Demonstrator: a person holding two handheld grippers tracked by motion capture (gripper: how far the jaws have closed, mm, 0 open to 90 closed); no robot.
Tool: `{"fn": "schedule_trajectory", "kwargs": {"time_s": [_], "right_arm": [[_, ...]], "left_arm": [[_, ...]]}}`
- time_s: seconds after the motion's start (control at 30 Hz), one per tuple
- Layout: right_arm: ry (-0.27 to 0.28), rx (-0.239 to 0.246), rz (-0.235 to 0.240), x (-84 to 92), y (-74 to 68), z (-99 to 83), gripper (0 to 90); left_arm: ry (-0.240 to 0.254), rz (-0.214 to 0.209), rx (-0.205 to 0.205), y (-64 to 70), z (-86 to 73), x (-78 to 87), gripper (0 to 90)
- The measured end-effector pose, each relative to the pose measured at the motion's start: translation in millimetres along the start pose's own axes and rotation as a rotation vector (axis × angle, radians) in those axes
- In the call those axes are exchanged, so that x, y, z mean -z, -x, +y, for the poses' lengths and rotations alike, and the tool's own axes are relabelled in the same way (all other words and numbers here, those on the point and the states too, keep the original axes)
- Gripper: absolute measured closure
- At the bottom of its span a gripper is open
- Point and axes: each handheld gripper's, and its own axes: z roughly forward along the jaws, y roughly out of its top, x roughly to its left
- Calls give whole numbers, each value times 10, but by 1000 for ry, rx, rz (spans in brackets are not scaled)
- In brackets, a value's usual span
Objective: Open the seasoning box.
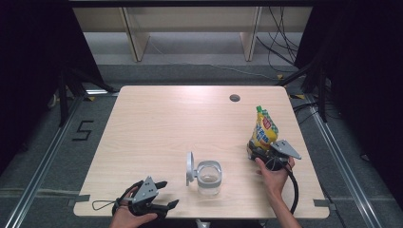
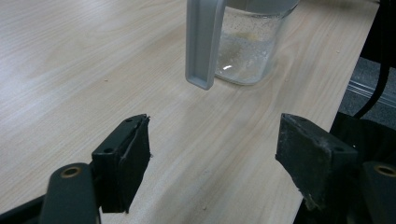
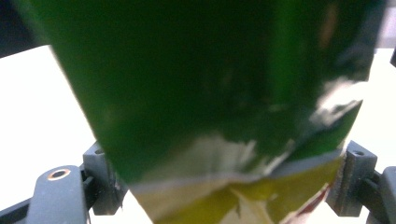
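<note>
A clear glass jar (image 1: 209, 178) stands near the table's front edge, its grey lid (image 1: 190, 168) swung up on the left side. In the left gripper view the jar (image 2: 247, 46) and lid (image 2: 203, 42) rise just beyond my left gripper (image 2: 212, 154), which is open with bare wood between its jaws. That left gripper (image 1: 167, 194) lies at the front left of the jar. On the right, a yellow and green pouch (image 1: 264, 129) stands tilted, my right gripper (image 1: 259, 149) shut on its lower end. Close up, the pouch (image 3: 210, 93) spans the right gripper (image 3: 224, 186) from jaw to jaw.
The light wooden table (image 1: 166, 118) has a round cable hole (image 1: 234, 98) at its back right. Metal rails run along the floor on both sides, and cables lie at the back right. Wooden shelf legs stand beyond the table.
</note>
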Motion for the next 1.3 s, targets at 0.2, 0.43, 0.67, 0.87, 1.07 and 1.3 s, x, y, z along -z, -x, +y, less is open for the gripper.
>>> {"fn": "schedule_trajectory", "kwargs": {"time_s": [0.2,0.43,0.67,0.87,1.07,1.3], "right_arm": [[-3,20,5,-11,15,6,211],[-9,15,7,-15,18,9,229],[-46,74,1,10,-14,99,309],[-66,129,18,69,-3,134,322],[-77,153,49,263,-16,180,346],[-90,241,85,460,-81,196,361]], "left_arm": [[8,-5,43,20,-11,-11,255],[-4,-1,5,0,-5,-6,254],[12,-1,52,20,-12,-2,254],[21,7,54,9,-11,16,254],[15,4,48,-14,-9,34,254],[26,-1,28,-14,-2,35,254]]}}
